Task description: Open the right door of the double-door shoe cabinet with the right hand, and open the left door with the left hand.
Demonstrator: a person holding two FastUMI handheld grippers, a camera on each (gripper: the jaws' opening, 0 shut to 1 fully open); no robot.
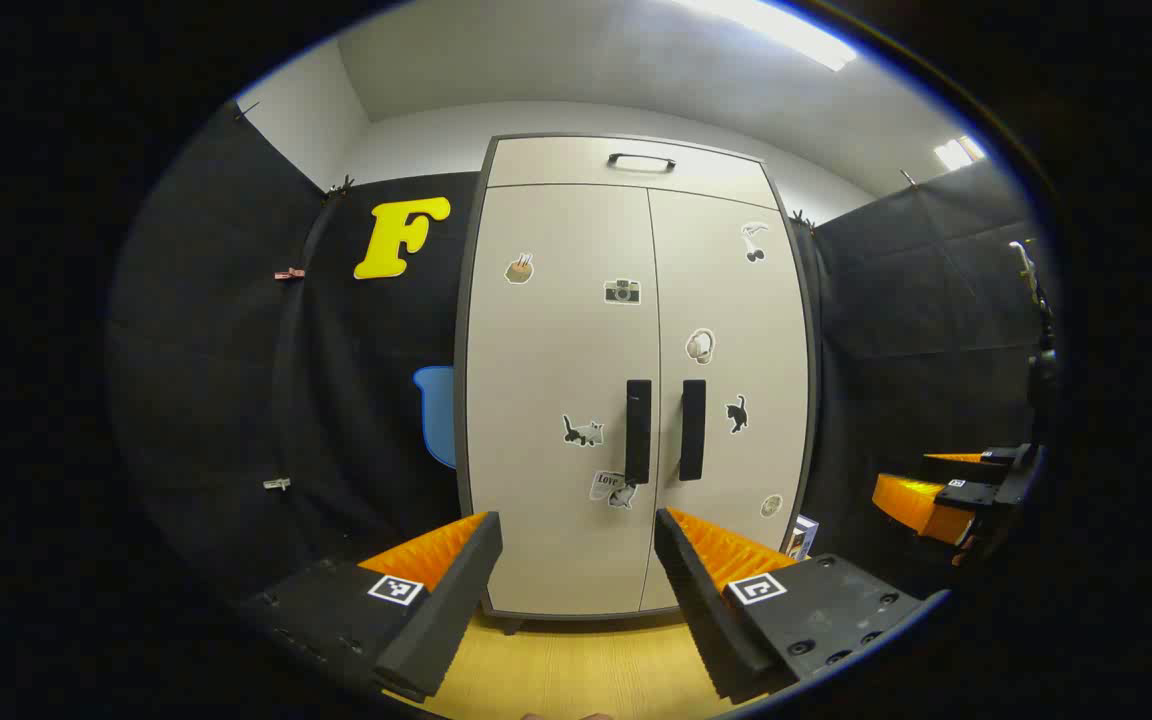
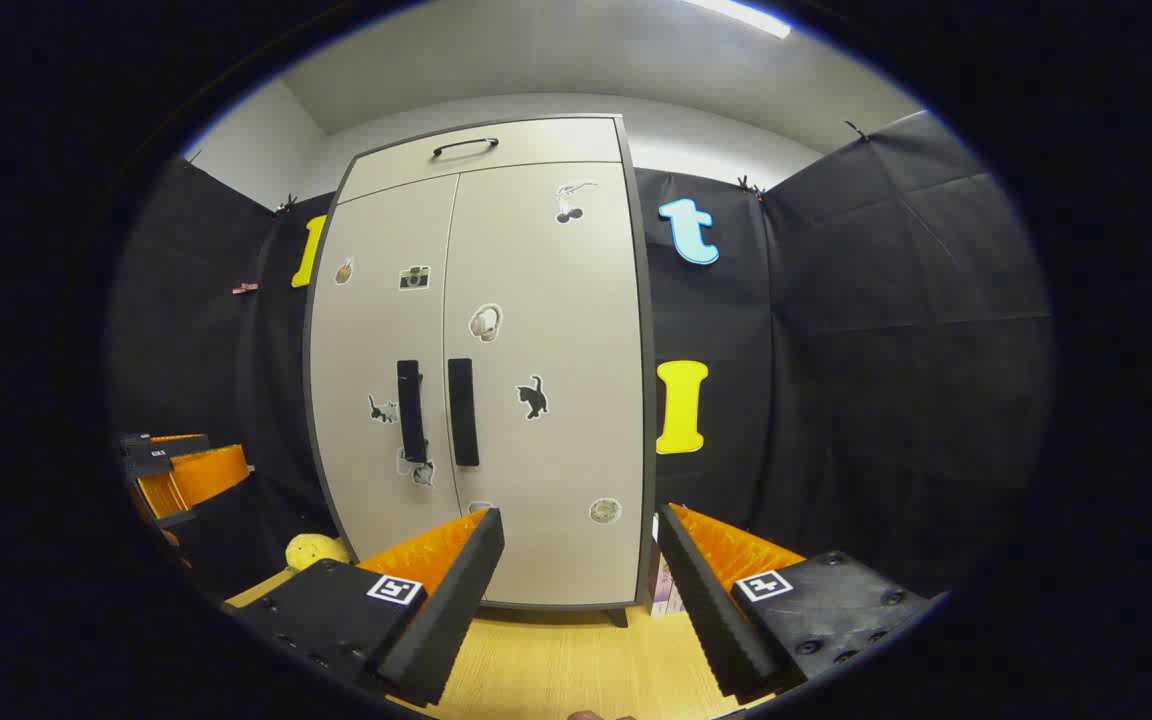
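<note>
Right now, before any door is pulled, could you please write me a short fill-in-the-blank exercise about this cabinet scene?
1. Both doors of the shoe cabinet are ____.
2. The two dark door handles stand ____, not level.
3. The left tool has its fingers ____, holding nothing.
4. The drawer handle sits ____ the doors.

Missing words: closed; upright; open; above

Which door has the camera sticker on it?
The left door: the camera sticker sits near its top, beside the seam; the right door has none.
</note>
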